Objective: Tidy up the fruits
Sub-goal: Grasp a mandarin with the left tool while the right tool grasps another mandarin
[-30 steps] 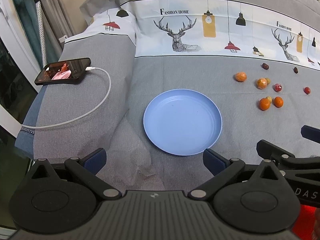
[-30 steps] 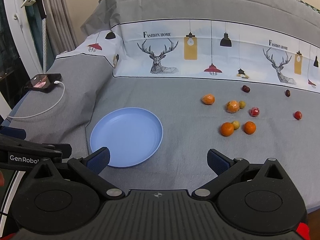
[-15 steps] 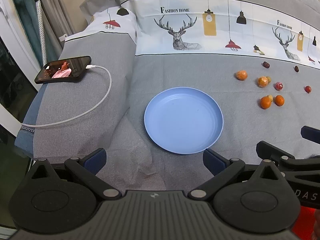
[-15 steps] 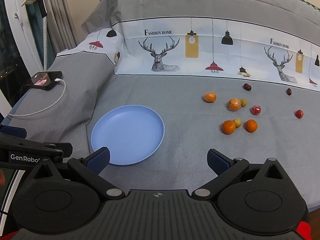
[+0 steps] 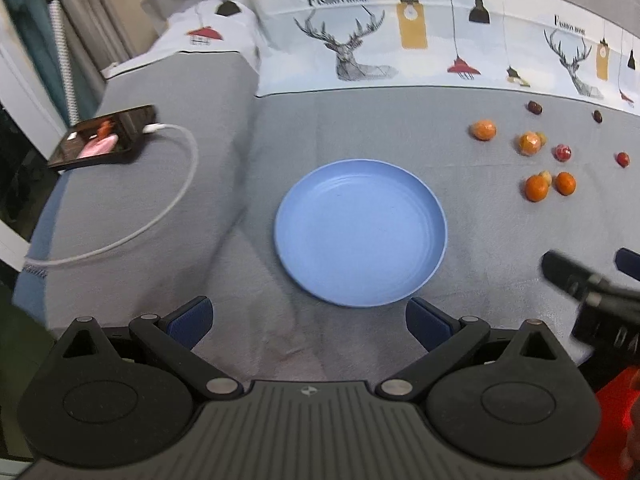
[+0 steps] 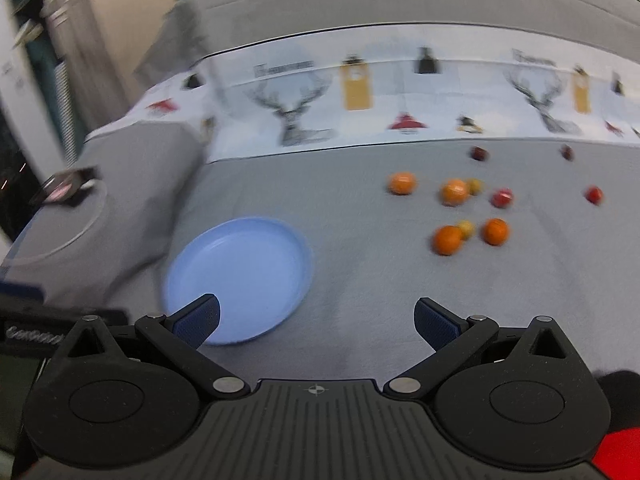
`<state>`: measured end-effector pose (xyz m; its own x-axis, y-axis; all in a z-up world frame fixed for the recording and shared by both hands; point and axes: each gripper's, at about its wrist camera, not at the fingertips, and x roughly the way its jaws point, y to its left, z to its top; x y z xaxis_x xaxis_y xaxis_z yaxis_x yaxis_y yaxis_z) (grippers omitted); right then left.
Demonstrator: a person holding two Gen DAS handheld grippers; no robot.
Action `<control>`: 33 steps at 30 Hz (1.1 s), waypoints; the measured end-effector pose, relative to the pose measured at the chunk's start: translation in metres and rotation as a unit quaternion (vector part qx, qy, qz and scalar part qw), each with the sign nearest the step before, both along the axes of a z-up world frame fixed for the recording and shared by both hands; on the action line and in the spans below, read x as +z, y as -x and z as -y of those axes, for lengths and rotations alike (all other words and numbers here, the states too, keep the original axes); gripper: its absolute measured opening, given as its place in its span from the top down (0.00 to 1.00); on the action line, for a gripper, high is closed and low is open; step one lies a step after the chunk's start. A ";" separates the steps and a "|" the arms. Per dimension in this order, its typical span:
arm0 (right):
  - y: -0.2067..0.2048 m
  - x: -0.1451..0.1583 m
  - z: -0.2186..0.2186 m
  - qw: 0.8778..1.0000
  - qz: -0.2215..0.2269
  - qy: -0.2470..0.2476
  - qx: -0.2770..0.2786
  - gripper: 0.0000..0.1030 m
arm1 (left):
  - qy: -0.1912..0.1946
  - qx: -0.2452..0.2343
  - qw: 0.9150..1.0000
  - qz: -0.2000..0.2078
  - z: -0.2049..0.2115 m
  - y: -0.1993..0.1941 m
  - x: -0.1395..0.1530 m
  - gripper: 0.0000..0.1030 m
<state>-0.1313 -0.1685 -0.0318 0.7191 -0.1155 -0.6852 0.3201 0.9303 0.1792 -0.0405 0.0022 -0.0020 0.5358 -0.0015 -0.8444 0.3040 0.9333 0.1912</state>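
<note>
An empty light blue plate (image 5: 360, 232) lies on the grey bedspread; it also shows in the right wrist view (image 6: 240, 276). Several small fruits lie loose to its right: oranges (image 5: 536, 188) (image 6: 447, 240), small red fruits (image 5: 562, 153) (image 6: 502, 198) and dark ones (image 5: 534, 107). My left gripper (image 5: 308, 322) is open and empty, just short of the plate's near rim. My right gripper (image 6: 316, 320) is open and empty, over the cloth right of the plate, well short of the fruits. The right wrist view is blurred.
A phone (image 5: 104, 138) with a lit screen and a white cable (image 5: 176, 184) lies at the left on the bedspread. A printed white band with deer (image 5: 360, 52) runs across the back. The right gripper's body (image 5: 592, 292) shows at the left view's right edge.
Both grippers have moved forward; the plate and fruits look nearer. The right gripper moves fast, blurring its view. Both stay open and empty.
</note>
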 end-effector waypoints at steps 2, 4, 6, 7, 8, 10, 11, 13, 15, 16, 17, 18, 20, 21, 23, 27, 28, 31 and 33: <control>-0.008 -0.007 0.018 0.999 0.013 0.006 -0.038 0.00 | 0.002 -0.009 1.000 0.001 0.015 -0.008 -0.004 0.00; -0.014 -0.018 0.042 0.997 0.015 0.023 -0.075 0.00 | 0.007 -0.022 1.000 0.002 0.032 -0.017 -0.010 0.00; -0.014 -0.033 0.074 0.993 0.014 0.047 -0.110 0.00 | 0.015 -0.040 0.999 0.000 0.053 -0.027 -0.019 0.00; -0.018 -0.044 0.089 0.992 0.005 0.045 -0.122 0.00 | 0.018 -0.052 0.998 -0.004 0.065 -0.033 -0.026 0.00; -0.023 -0.055 0.104 0.990 -0.004 0.047 -0.131 0.01 | 0.022 -0.067 0.997 -0.007 0.078 -0.038 -0.033 0.00; -0.034 -0.076 0.133 0.989 -0.019 0.056 -0.138 0.00 | 0.023 -0.103 0.994 -0.013 0.107 -0.049 -0.050 0.00; -0.039 -0.086 0.146 0.988 -0.025 0.064 -0.141 0.00 | 0.022 -0.122 0.992 -0.015 0.122 -0.055 -0.059 0.00; -0.054 -0.109 0.169 0.988 -0.044 0.074 -0.130 0.01 | 0.013 -0.162 0.987 -0.014 0.153 -0.065 -0.080 0.00; -0.074 -0.130 0.188 0.990 -0.055 0.073 -0.111 0.01 | 0.001 -0.194 0.981 -0.020 0.181 -0.075 -0.102 0.00; -0.082 -0.136 0.195 0.990 -0.060 0.068 -0.104 0.01 | -0.004 -0.205 0.978 -0.025 0.193 -0.080 -0.112 0.00; -0.089 -0.144 0.200 0.992 -0.062 0.058 -0.096 0.01 | -0.006 -0.213 0.977 -0.029 0.205 -0.086 -0.121 0.00; -0.096 -0.150 0.204 0.993 -0.062 0.050 -0.086 0.01 | -0.008 -0.221 0.975 -0.031 0.215 -0.090 -0.129 0.00; -0.108 -0.156 0.210 0.995 -0.054 0.051 -0.074 0.01 | -0.008 -0.234 0.971 -0.038 0.235 -0.097 -0.141 0.00; -0.111 -0.158 0.211 0.994 -0.044 0.068 -0.075 0.01 | -0.002 -0.244 0.969 -0.042 0.243 -0.099 -0.145 0.00; -0.113 -0.159 0.219 0.992 -0.036 0.082 -0.090 0.01 | 0.005 -0.261 0.964 -0.042 0.259 -0.101 -0.151 0.00; -0.107 -0.158 0.237 0.987 -0.028 0.080 -0.139 0.01 | 0.010 -0.282 0.959 -0.036 0.287 -0.102 -0.163 0.00; -0.108 -0.159 0.238 0.987 -0.028 0.078 -0.141 0.01 | 0.010 -0.284 0.958 -0.036 0.291 -0.102 -0.165 0.01; -0.108 -0.157 0.237 0.987 -0.027 0.085 -0.134 0.07 | 0.041 -0.301 0.952 -0.019 0.292 -0.099 -0.163 0.35; -0.105 -0.153 0.233 0.989 -0.013 0.086 -0.121 0.29 | 0.065 -0.311 0.947 -0.046 0.293 -0.100 -0.162 0.62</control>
<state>-0.0262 -0.4015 -0.1846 0.6389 -0.3981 -0.6583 0.5395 0.8419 0.0146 0.0595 -0.2912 -0.1638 0.3210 -0.4002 -0.8584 0.8122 0.5825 0.0322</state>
